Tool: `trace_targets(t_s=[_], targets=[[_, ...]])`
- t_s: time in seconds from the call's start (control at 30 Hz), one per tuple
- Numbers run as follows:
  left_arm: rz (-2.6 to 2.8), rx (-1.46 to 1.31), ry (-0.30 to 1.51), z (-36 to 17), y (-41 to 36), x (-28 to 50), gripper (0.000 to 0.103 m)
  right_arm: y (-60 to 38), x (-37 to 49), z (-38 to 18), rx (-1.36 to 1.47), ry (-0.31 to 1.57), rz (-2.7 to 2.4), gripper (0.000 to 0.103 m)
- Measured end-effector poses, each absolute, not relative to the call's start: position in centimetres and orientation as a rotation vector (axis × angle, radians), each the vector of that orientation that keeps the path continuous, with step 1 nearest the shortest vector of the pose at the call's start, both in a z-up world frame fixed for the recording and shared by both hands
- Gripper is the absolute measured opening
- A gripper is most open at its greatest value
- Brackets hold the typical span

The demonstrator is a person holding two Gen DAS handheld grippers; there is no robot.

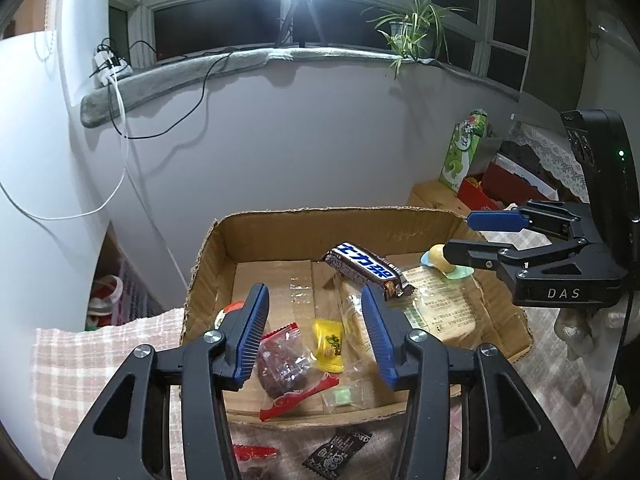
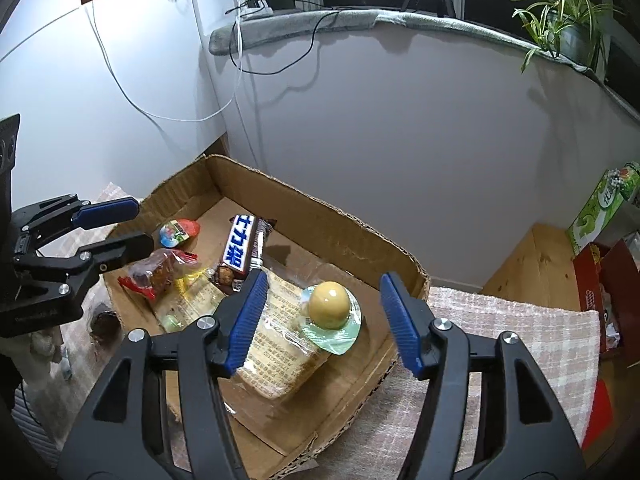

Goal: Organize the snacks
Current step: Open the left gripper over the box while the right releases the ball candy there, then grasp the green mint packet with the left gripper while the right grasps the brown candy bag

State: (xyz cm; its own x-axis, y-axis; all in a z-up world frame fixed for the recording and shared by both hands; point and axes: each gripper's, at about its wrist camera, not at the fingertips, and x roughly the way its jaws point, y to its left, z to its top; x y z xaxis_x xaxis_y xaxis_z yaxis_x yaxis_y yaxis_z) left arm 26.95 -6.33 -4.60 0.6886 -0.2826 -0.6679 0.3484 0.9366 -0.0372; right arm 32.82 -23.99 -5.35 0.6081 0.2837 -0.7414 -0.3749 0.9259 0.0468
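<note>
The box (image 1: 280,236), a shallow open cardboard tray, sits on a checked cloth (image 1: 100,356) and holds most of the snacks. Inside it, a chocolate bar (image 1: 366,270) lies tilted near the middle, its lower end resting on a flat clear packet (image 2: 276,344) with printed text. A yellow jelly cup (image 2: 330,306) sits on top of that packet, toward the box's right side. Toward the box's left side lie a red-edged pack (image 1: 286,364) with a dark filling, a yellow candy (image 1: 329,344) just beside it, a small green candy (image 1: 342,396) near the front wall, and a colourful jelly cup (image 2: 178,232) by the left wall. In front of the box, on the cloth, lie a black sachet (image 1: 338,448) and a red wrapper (image 1: 254,451). The left gripper (image 1: 316,336) hovers over the box's left front part with its jaws wide apart and nothing between them. The right gripper (image 2: 322,320) hangs over the box's right part, also spread wide and empty, with the yellow jelly cup seen between its fingers. Behind the box, a plant (image 1: 408,20) stands on the windowsill.
</note>
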Motion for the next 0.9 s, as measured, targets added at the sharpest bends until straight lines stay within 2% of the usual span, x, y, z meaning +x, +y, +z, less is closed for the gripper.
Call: trace_targets(t_s=[0.63, 0.9], targets=[[-0.280, 0.054, 0.663, -1.4, -0.6, 19.8, 0.047, -22.3, 26.3, -2.4, -0.099, 0.779, 0.438, 0.062], [-0.207, -0.005, 0.689, -2.3, 3.9, 14.4, 0.047, -19.9, 21.4, -3.0, -0.130, 0.788, 0.533, 0.062]])
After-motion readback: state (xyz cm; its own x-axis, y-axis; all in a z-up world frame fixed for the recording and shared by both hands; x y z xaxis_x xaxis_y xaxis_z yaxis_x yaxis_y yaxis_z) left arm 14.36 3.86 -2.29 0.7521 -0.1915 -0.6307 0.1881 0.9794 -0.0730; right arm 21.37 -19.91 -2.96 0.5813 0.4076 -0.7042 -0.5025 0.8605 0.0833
